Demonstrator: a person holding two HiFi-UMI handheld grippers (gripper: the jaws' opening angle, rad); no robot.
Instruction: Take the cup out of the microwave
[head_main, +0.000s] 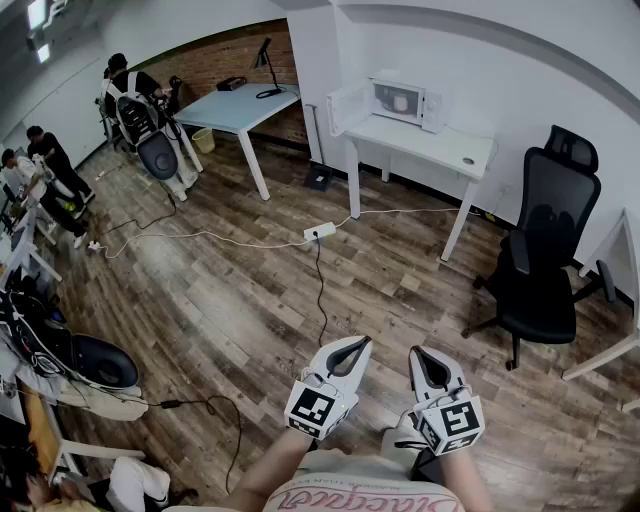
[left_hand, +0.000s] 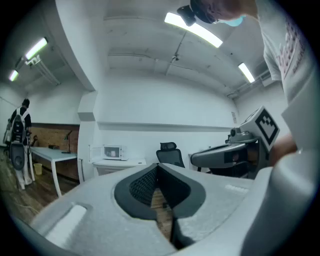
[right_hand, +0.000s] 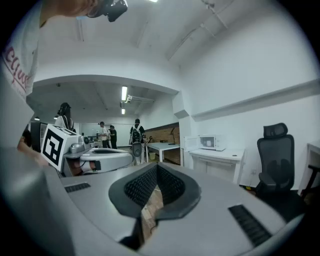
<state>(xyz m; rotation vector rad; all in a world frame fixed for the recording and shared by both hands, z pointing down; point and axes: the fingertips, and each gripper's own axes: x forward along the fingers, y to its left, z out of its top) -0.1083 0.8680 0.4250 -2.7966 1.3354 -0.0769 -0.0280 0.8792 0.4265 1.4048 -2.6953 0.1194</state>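
Far across the room a white microwave (head_main: 405, 100) stands on a white table (head_main: 440, 148), its door (head_main: 349, 106) swung open to the left. A pale cup (head_main: 400, 102) shows inside it. Low in the head view, my left gripper (head_main: 354, 346) and right gripper (head_main: 424, 356) are held side by side over the wood floor, well short of the table. Both are shut with nothing between the pads. The left gripper view has the left gripper (left_hand: 157, 167) aimed toward the small, distant microwave (left_hand: 114, 152). The right gripper (right_hand: 157, 167) has the microwave (right_hand: 211, 142) off to its right.
A black office chair (head_main: 540, 260) stands right of the table. A power strip (head_main: 318, 232) and its cables lie on the floor between me and the table. A second table (head_main: 240, 105) and several people (head_main: 45, 165) with equipment are at the left.
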